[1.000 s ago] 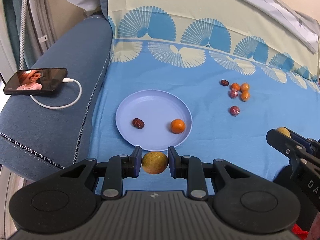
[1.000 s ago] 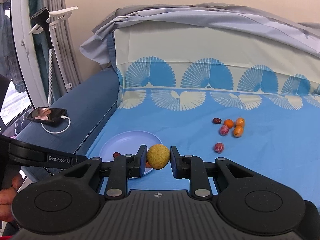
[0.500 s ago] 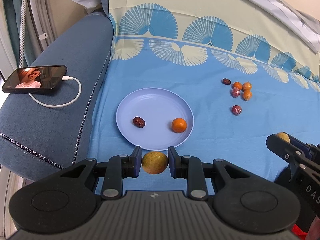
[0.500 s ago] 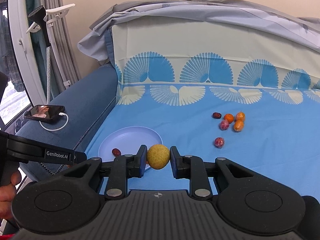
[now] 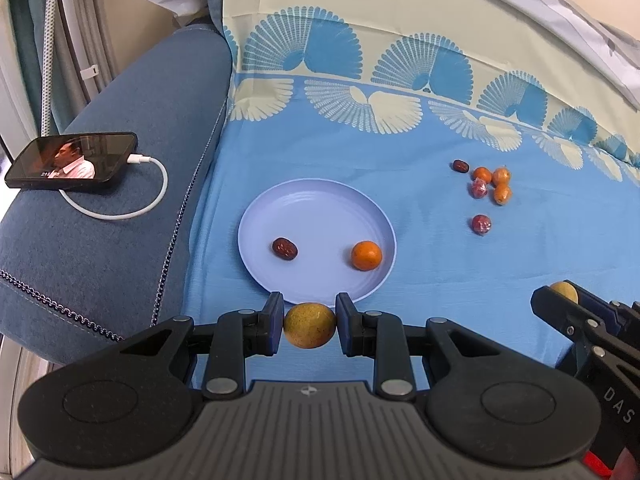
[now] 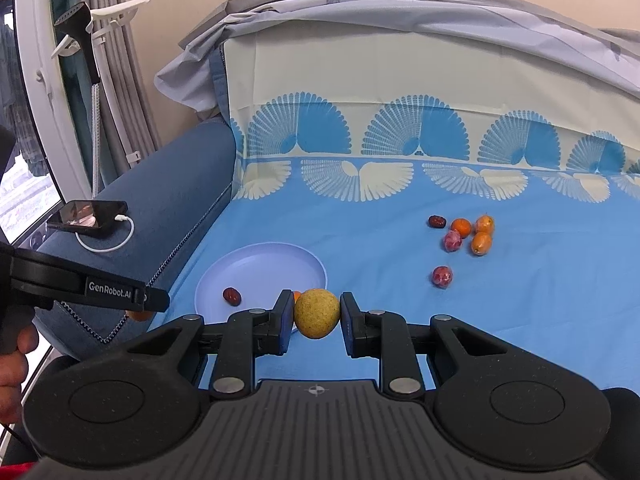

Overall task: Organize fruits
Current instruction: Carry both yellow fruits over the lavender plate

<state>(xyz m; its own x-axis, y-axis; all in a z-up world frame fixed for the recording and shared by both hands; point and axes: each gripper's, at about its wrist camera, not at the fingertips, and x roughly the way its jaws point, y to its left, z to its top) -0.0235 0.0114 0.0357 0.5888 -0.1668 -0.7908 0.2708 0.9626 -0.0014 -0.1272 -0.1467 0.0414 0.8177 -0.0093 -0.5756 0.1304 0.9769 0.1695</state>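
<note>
My left gripper is shut on a round yellow-green fruit, just in front of the near rim of a lilac plate. On the plate lie a dark red date and a small orange. My right gripper is shut on a second yellow-green fruit, above the sheet to the right of the plate. In the left wrist view the right gripper shows at the right edge. Loose fruits lie further right: a date, several small oranges and two red fruits.
The blue patterned sheet covers a sofa seat. A phone with a white cable lies on the blue armrest at the left. A hand holds the left gripper's handle. Curtains and a window stand at the far left.
Both views have shifted slightly, the plate and loose fruits sitting a little higher in the frames. Both grippers stay shut on their yellow-green fruits.
</note>
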